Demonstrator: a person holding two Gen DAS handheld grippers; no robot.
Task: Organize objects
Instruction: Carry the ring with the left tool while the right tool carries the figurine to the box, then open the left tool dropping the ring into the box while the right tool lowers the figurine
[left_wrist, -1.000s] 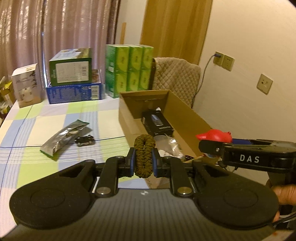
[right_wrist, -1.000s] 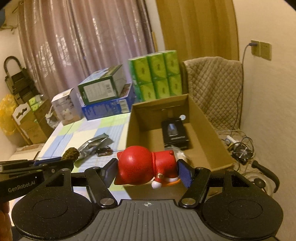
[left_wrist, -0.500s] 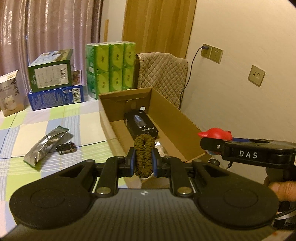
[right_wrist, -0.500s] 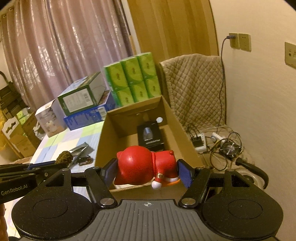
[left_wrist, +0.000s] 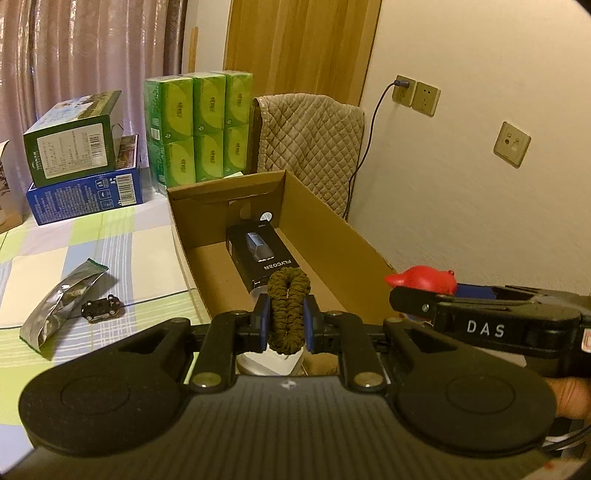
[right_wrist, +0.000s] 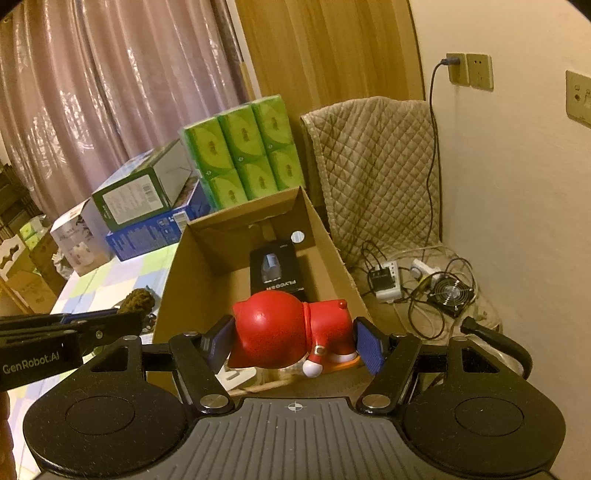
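My left hand-held gripper (left_wrist: 287, 325) clamps the braided cord (left_wrist: 288, 310), hiding white items beneath. My right hand-held gripper (right_wrist: 291, 341) clamps the red figurine (right_wrist: 284, 334) above the cardboard box (right_wrist: 177, 280); checked bench (left_wrist: 110, 258) left.

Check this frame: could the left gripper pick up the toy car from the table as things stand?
Probably not yet. The left gripper has its jaws shut on the braided cord, so it is occupied; the toy car itself lies uncovered beside the foil pouch.
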